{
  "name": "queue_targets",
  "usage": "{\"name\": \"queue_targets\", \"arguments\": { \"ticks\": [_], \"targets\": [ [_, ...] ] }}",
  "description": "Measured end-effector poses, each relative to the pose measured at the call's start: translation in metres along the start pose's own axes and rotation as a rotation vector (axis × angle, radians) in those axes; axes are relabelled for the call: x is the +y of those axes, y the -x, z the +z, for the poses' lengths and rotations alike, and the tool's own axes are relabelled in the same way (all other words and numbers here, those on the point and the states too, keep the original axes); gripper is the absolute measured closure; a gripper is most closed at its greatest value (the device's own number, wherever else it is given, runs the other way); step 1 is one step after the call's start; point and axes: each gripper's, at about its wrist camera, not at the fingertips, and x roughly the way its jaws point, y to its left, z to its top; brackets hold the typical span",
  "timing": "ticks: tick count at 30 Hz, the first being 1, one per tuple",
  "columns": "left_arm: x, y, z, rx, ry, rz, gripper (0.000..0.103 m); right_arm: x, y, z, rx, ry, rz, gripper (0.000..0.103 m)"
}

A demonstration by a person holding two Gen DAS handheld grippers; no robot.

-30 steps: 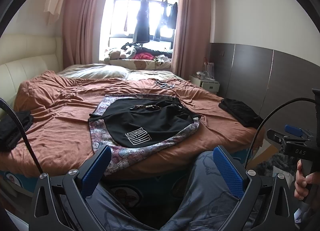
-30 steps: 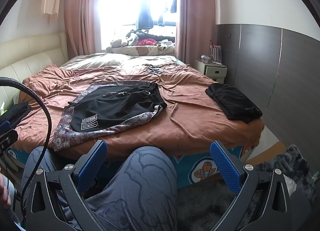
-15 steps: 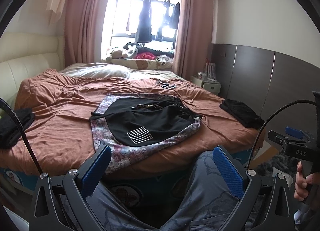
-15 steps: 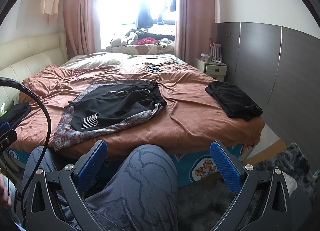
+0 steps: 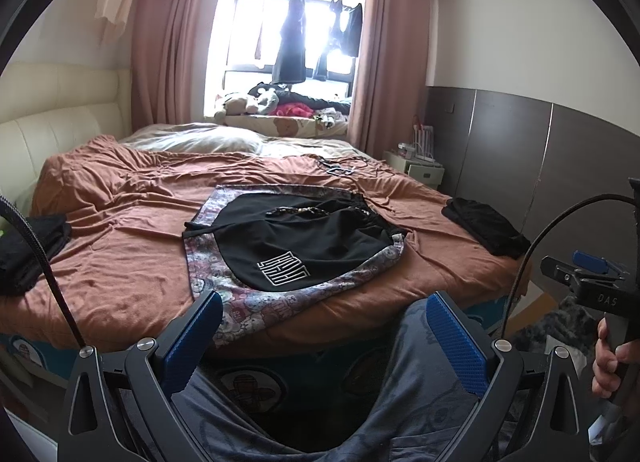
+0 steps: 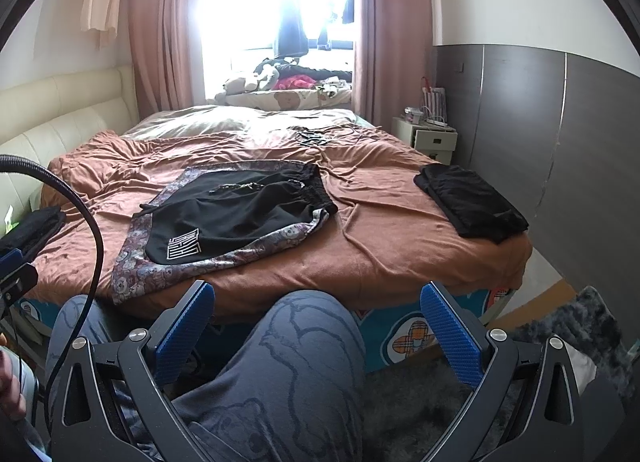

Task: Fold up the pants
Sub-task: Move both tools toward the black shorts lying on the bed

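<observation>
Black shorts (image 5: 296,240) with a white logo lie spread flat on a patterned cloth (image 5: 248,302) near the bed's front edge. They also show in the right wrist view (image 6: 236,214), left of centre. My left gripper (image 5: 324,326) is open and empty, held short of the bed over the person's knees. My right gripper (image 6: 318,322) is open and empty, also short of the bed above a knee (image 6: 304,350).
The bed has a rumpled brown cover (image 6: 384,238). A folded black garment (image 6: 472,202) lies at its right edge, another dark pile (image 5: 24,250) at the left edge. A nightstand (image 6: 428,136) stands at the far right. A grey rug (image 6: 560,334) is on the floor.
Both cameras have drifted slightly; the bed and shorts sit a little lower and nearer in the left wrist view. Both grippers stay open and empty.
</observation>
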Motion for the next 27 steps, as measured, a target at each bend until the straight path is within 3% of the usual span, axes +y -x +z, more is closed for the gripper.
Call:
{"name": "queue_targets", "arguments": {
  "ticks": [7, 17, 27],
  "targets": [
    [0.012, -0.001, 0.014, -0.003, 0.02, 0.021, 0.0, -0.001, -0.005, 0.017, 0.007, 0.028, 0.034, 0.0],
    [0.048, -0.006, 0.021, 0.026, 0.057, 0.114, 0.0, 0.002, -0.032, 0.03, 0.046, 0.054, 0.091, 0.0],
    [0.083, -0.034, 0.022, 0.127, 0.064, 0.183, 0.0, 0.003, -0.059, 0.043, 0.089, 0.045, 0.138, 0.0]
  ]
}}
